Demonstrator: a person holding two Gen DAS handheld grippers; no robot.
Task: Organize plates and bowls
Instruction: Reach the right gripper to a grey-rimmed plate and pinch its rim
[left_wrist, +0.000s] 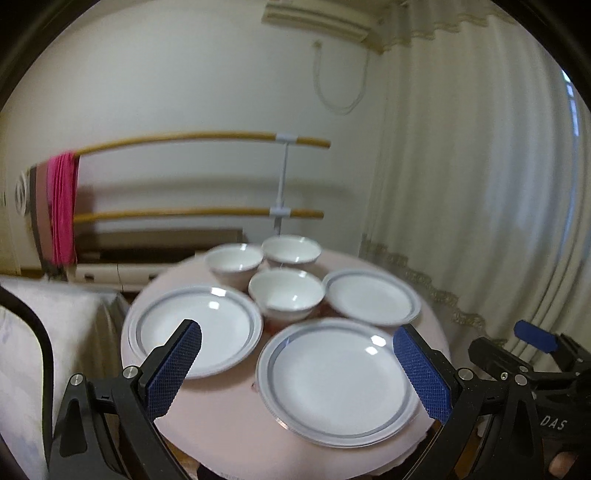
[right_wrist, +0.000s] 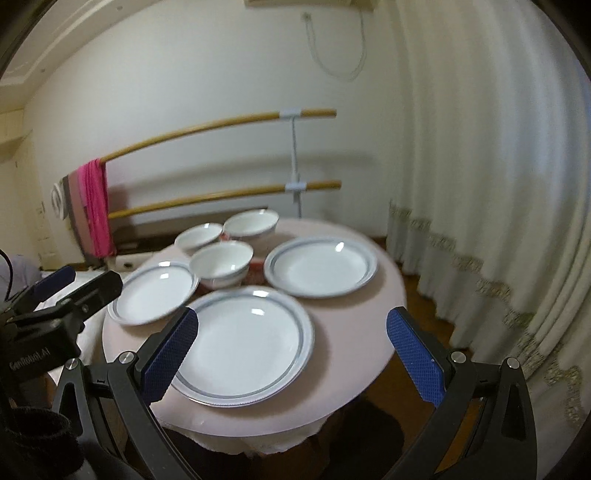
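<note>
Hovering both my tongs over the round desk (left_wrist: 229, 435) with the pink cloth, nothing grabbed. Left tongs (left_wrist: 297, 369) are spread wide apart, right tongs (right_wrist: 291, 354) too, both empty. Three white plates with grey-blue rim bands lie flat: near plate (right_wrist: 240, 339), left plate (right_wrist: 153, 291), right plate (right_wrist: 321, 267). Three plain white bowls sit upright behind them: front bowl (right_wrist: 221, 264) between the left and right plates, two back bowls (right_wrist: 251, 221) side by side. Everything's a bit blurry.
</note>
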